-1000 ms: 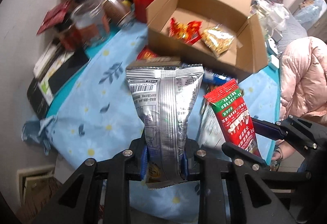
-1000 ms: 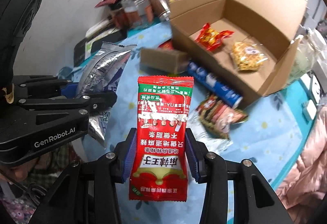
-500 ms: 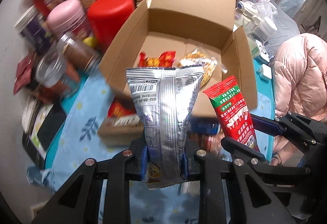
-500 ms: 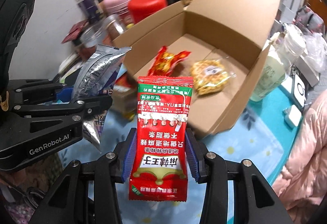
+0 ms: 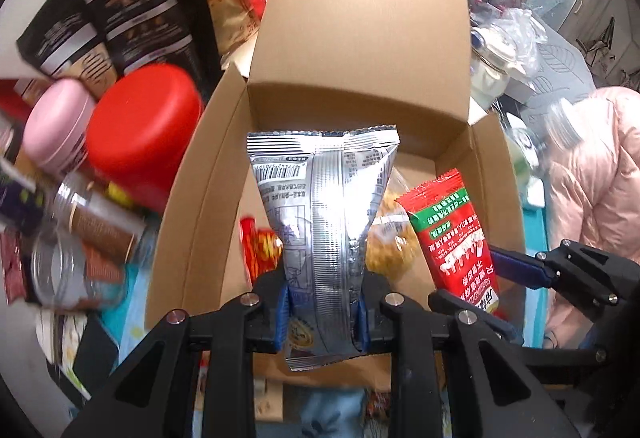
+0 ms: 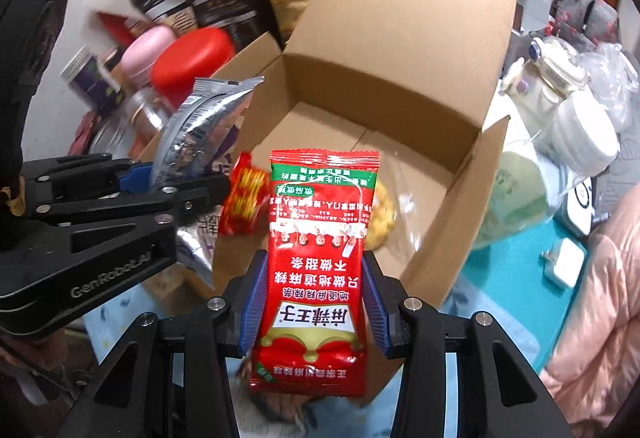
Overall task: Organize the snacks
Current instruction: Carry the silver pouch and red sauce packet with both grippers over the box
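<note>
We've got the left gripper (image 5: 322, 312) clamped on a silver bag (image 5: 324, 222), right gripper (image 6: 312, 308) clamped on a red packet (image 6: 316, 238), both over the cardboard box (image 6: 400, 50), which holds maybe corn snacks (image 6: 382, 214)

Left gripper (image 5: 322, 312): jaws closed on the lower part of a silver packet (image 5: 322, 230), one blue pad (image 5: 282, 318) pressed against each side edge; the packet stands upright between the fingers. Right gripper (image 6: 312, 302): jaws closed on the lower half of a red packet (image 6: 318, 254), blue ribbed pads (image 6: 252, 302) bearing on both side edges; the packet stands upright. The two grippers are held side by side, near each other but apart, both pointing forward and slightly downward. Each gripper appears at the edge of the other's wrist view.
</note>
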`<state>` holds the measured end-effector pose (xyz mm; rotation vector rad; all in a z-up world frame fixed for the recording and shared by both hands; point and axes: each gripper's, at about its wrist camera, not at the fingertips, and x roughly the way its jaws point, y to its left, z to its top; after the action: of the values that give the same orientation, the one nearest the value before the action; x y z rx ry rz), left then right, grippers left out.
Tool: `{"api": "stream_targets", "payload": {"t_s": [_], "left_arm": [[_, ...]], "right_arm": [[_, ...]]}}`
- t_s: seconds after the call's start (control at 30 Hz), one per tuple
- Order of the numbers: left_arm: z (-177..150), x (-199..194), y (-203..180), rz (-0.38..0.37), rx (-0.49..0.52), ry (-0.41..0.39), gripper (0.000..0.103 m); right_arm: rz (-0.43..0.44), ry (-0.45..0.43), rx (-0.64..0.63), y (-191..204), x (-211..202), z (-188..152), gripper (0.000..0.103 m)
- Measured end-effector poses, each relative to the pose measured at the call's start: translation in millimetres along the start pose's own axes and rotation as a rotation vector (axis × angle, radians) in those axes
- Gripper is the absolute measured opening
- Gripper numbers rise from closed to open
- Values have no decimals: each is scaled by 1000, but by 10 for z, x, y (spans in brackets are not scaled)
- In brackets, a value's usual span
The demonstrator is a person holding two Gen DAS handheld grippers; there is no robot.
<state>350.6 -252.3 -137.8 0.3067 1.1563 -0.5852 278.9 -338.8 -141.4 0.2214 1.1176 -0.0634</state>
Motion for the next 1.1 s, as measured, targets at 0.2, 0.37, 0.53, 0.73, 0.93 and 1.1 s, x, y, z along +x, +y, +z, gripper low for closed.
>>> {"api": "stream_targets", "payload": {"t_s": [0.2,0.37,0.53,0.73,0.93,1.1], "left_arm": [[234,210,60,14,32,-4,25],[372,386,95,26,45,-7,25],[442,549,95,42,63,-1,25],[501,674,88,77,74,-1,25],[513,731,30,81,70,18,26],[508,727,43,114,41,30,26]], "right_arm": [[-27,-17,35,-127,151,274,44],[-104,-35,40,-185,256,450,44],[-162,-27,54,-245,411,569,44],[-197,-3,72,-343,529,643,45],[-230,25,89,-394,627,682,47],[-265,33,74,-322,620,679,54]]}}
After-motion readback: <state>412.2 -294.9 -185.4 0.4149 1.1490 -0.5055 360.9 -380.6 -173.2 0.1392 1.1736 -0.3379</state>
